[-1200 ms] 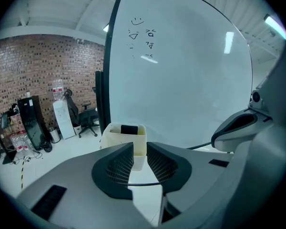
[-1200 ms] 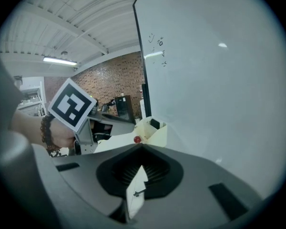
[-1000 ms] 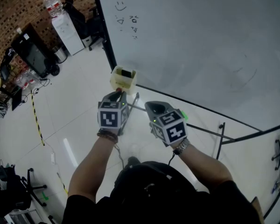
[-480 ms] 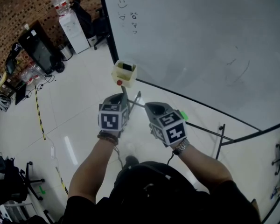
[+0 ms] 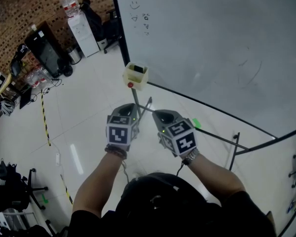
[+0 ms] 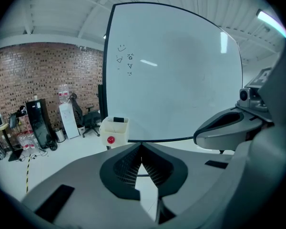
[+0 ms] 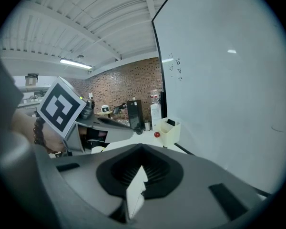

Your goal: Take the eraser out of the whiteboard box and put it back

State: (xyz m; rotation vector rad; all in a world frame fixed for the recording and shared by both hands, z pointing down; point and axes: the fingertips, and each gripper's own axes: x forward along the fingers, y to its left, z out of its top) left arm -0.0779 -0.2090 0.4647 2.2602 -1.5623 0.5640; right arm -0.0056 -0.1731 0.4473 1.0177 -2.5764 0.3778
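One eraser (image 5: 138, 69) in one whiteboard box (image 5: 136, 79), dark end up; long axis not discernible. Your left gripper (image 5: 129, 107), right gripper (image 5: 160, 114): jaws together, empty, near box.

glossy, smooth whiteboard (image 5: 212, 43); shiny pale floor (image 5: 79, 127); rough brick wall (image 5: 19, 9); matt cream plastic whiteboard box (image 5: 139, 81); matt grey plastic left gripper (image 6: 141, 151) and right gripper (image 7: 141, 167), ribbed dark jaws.
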